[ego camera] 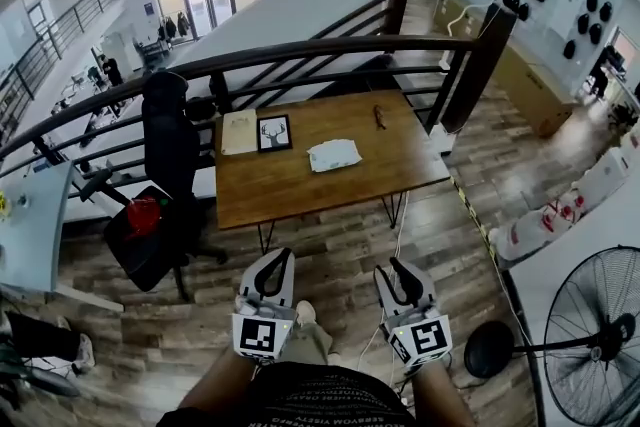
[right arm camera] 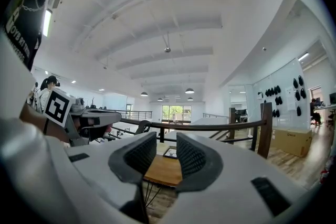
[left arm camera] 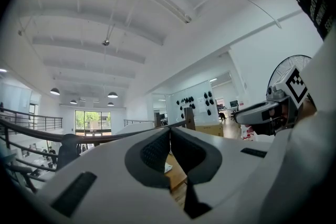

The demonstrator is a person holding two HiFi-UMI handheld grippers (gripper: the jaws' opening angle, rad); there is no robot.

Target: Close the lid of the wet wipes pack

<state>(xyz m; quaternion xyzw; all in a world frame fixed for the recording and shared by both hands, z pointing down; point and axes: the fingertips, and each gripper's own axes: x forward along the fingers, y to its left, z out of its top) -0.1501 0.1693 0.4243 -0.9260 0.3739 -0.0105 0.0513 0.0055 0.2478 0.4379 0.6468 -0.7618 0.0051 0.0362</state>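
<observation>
Left gripper (ego camera: 276, 260): held close to the person's body, well short of the table; in the left gripper view its pad tips (left arm camera: 161, 136) touch, with nothing between them.
Right gripper (ego camera: 399, 267): just beside the left one, equally far back; the right gripper view shows a narrow empty gap between its jaws.
Head view only: the whole wooden table (ego camera: 300, 185) by the railing (ego camera: 300, 50), and the framed picture (ego camera: 274, 132) on it.
Gripper views only: the ceiling (left arm camera: 105, 18), and each gripper seen from the other's side.
Wet wipes pack (ego camera: 334, 155): pale, flat, lying mid-table just right of the framed picture (too small to tell how its lid sits), well apart from both grippers.
</observation>
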